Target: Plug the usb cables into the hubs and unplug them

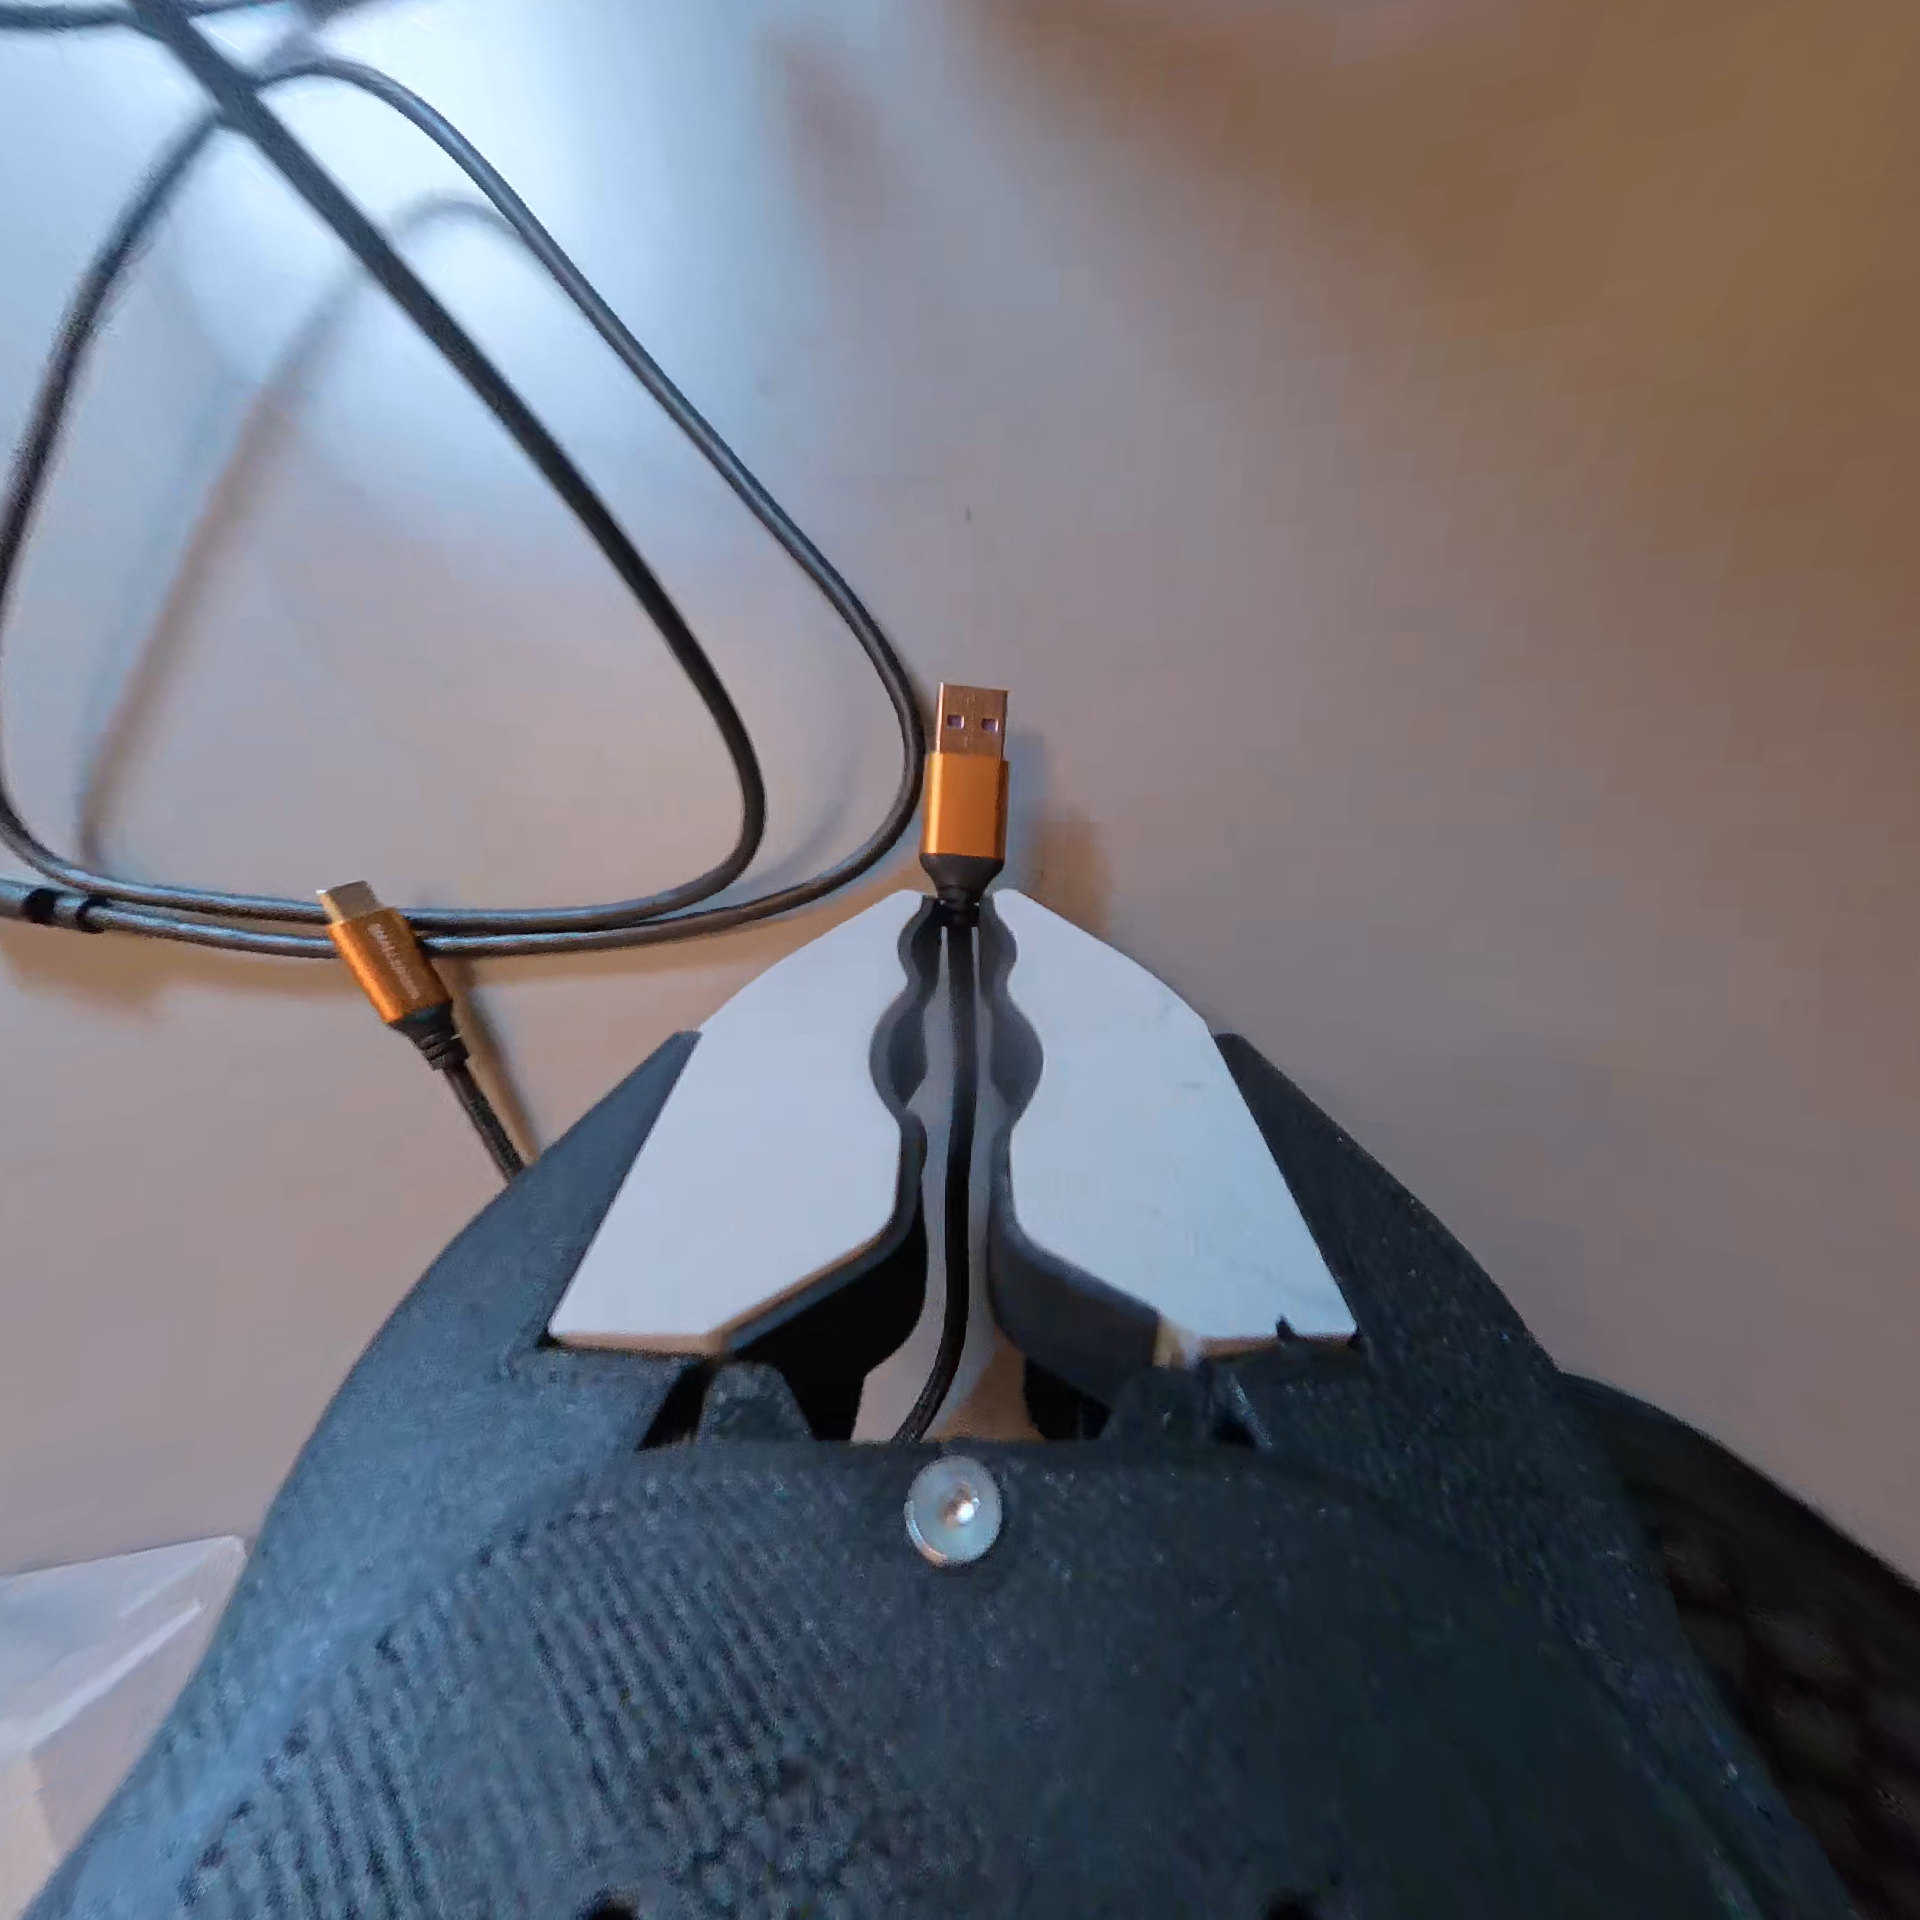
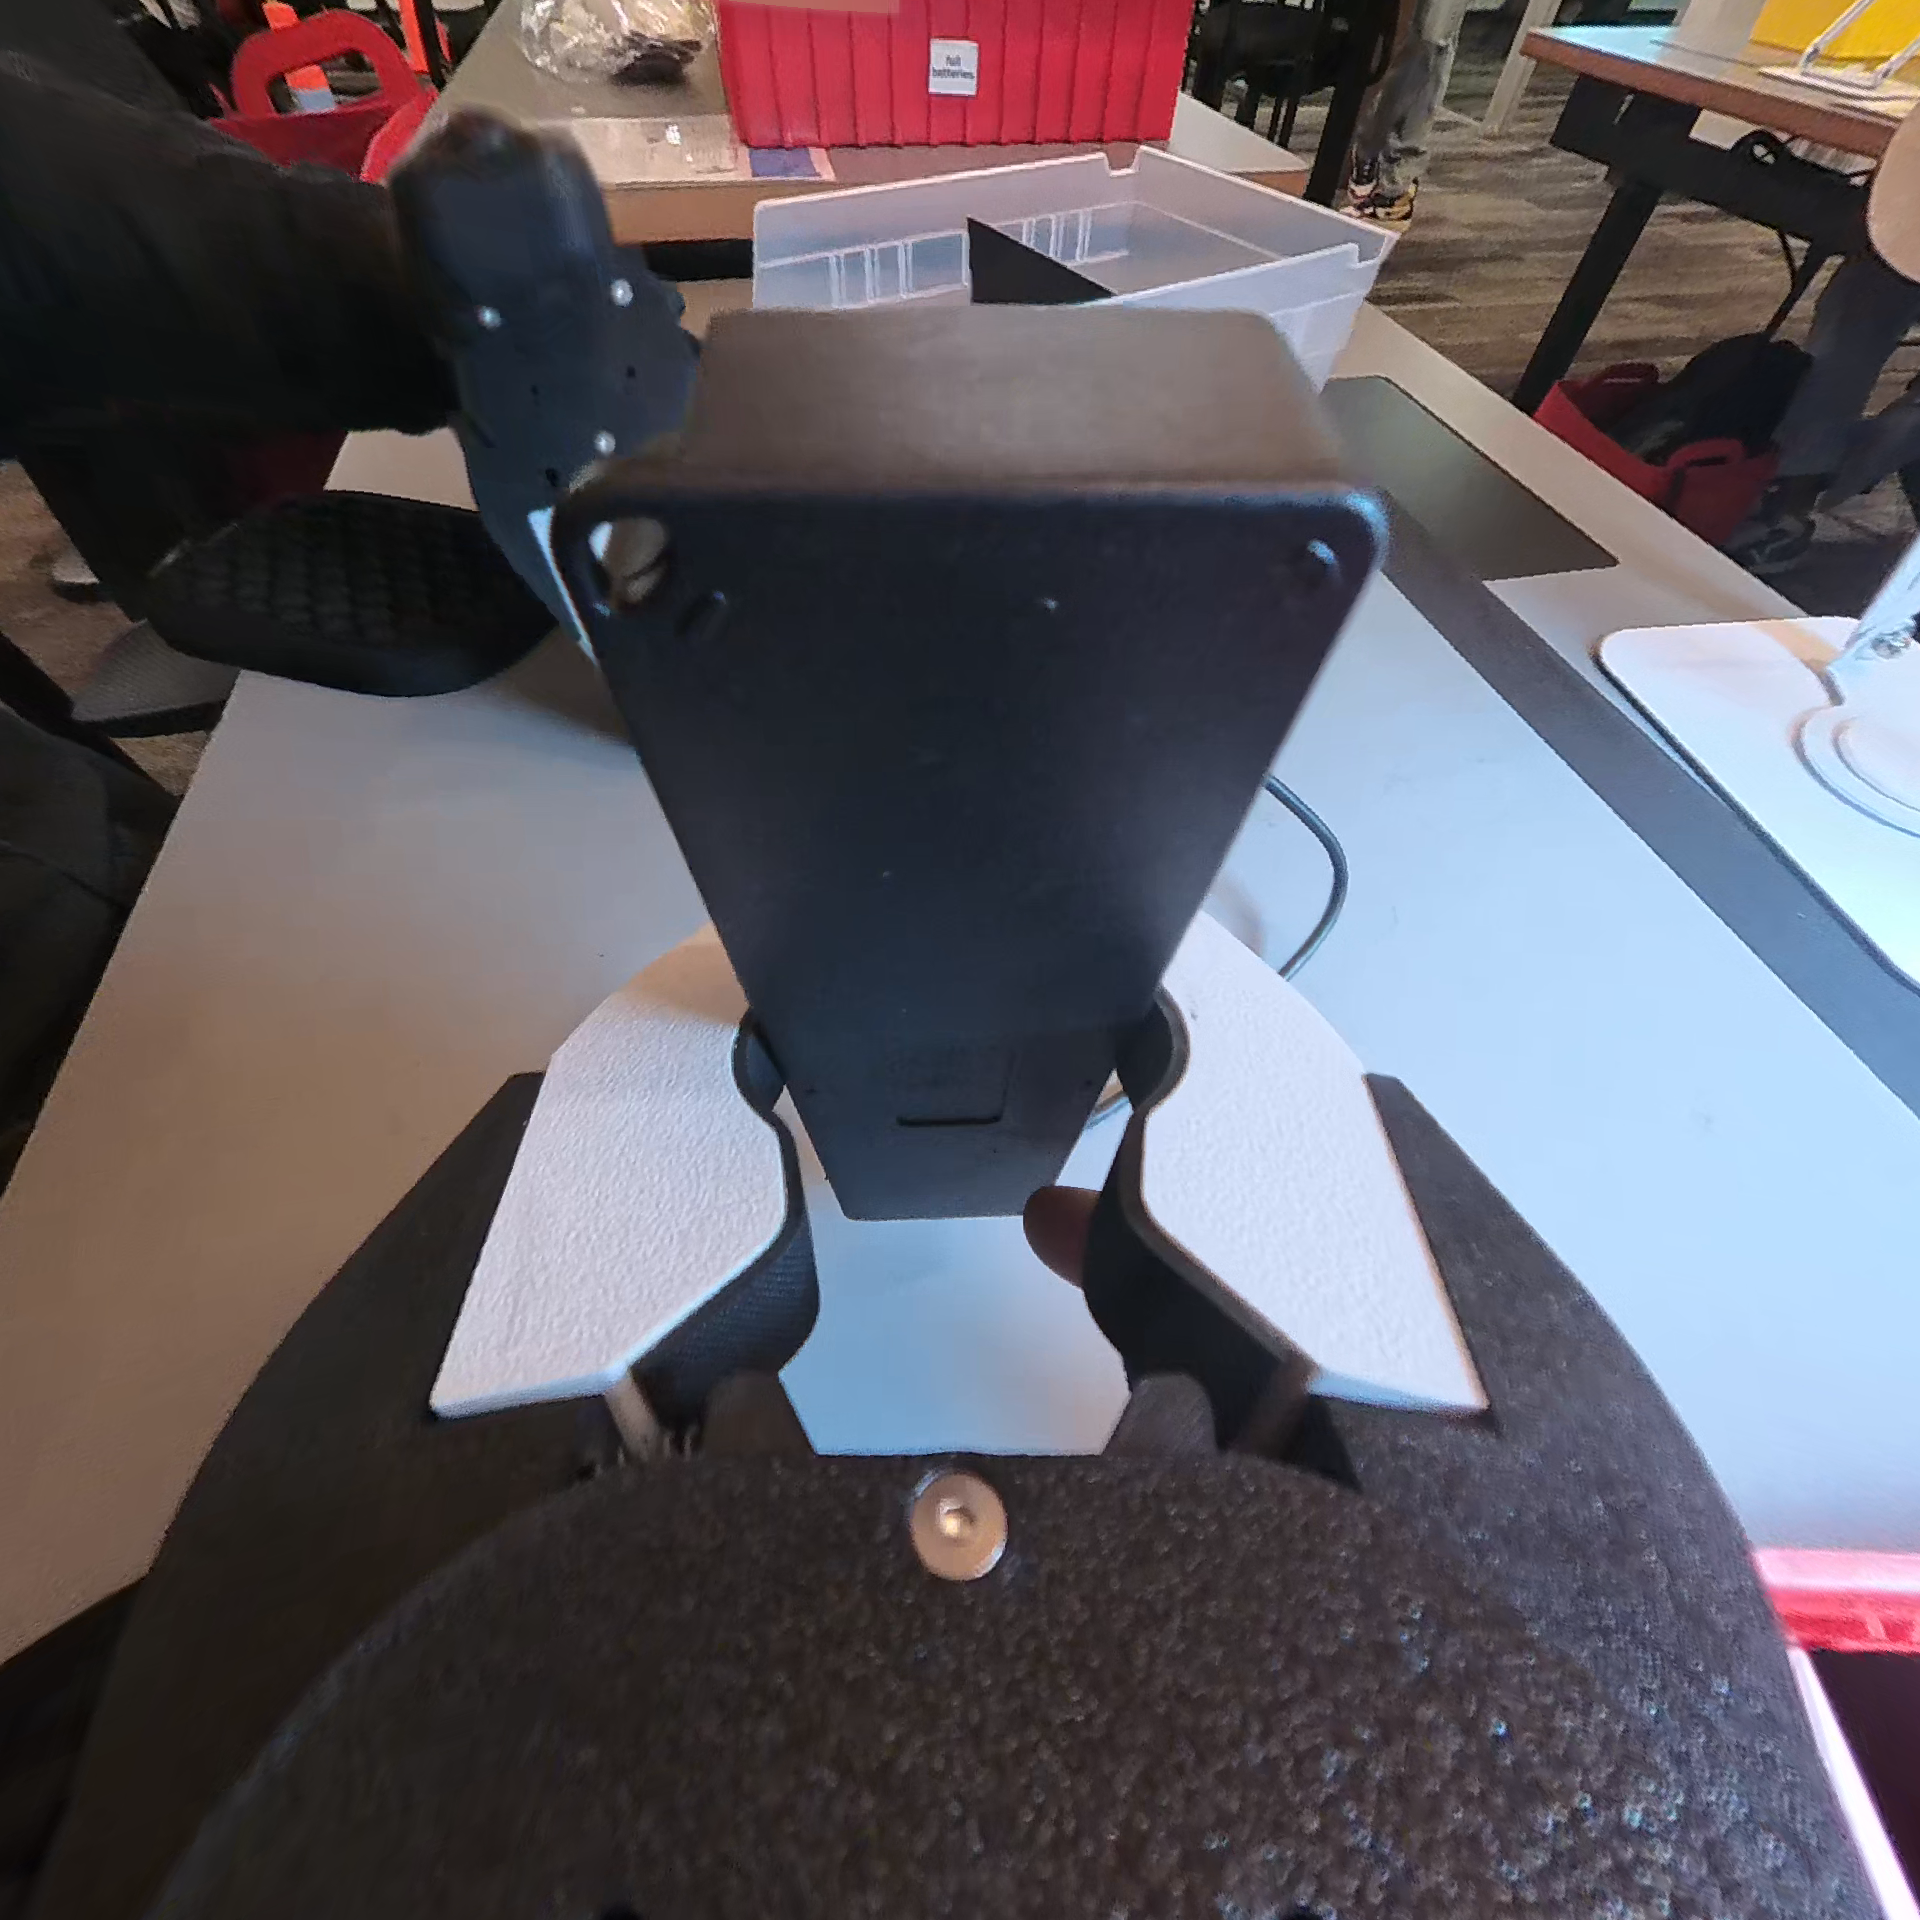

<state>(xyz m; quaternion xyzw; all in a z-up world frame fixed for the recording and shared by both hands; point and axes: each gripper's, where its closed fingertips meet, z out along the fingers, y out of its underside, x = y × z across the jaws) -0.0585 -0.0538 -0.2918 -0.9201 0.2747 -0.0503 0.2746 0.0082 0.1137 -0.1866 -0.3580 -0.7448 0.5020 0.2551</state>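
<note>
Left gripper (image 1: 961, 909): its two white fingers (image 1: 800, 1101) are closed together on one black braided cable (image 1: 951, 1247), which runs down the channel between them. One orange USB-A plug (image 1: 968, 774) stands clear just past the fingertips, pointing away from the camera, inserted in nothing. On the pale table (image 1: 1351, 520) to the left lies one second orange plug (image 1: 384, 966), a smaller type, resting across two black cable runs (image 1: 582, 920). Those runs curve back in two loops (image 1: 623, 468) toward the upper left. Plugs counted: two. No hub shows in this view.

Right gripper (image 2: 956, 1060): its two white fingers (image 2: 623, 1195) are clamped on the narrow lower end of one black box-shaped hub (image 2: 966, 727), held upright off the white table (image 2: 364, 935). Whether any plug sits in the hub cannot be told; only its flat back shows. One thin black cable (image 2: 1325, 883) loops on the table just right of the hub. Behind the hub at upper left, the other gripper (image 2: 540, 312) is in view, blurred, held by a dark sleeve (image 2: 187, 260).

Farther off: one clear plastic bin (image 2: 1195, 249), one red ribbed box (image 2: 956, 62), one white pad (image 2: 1714, 707) at right.
</note>
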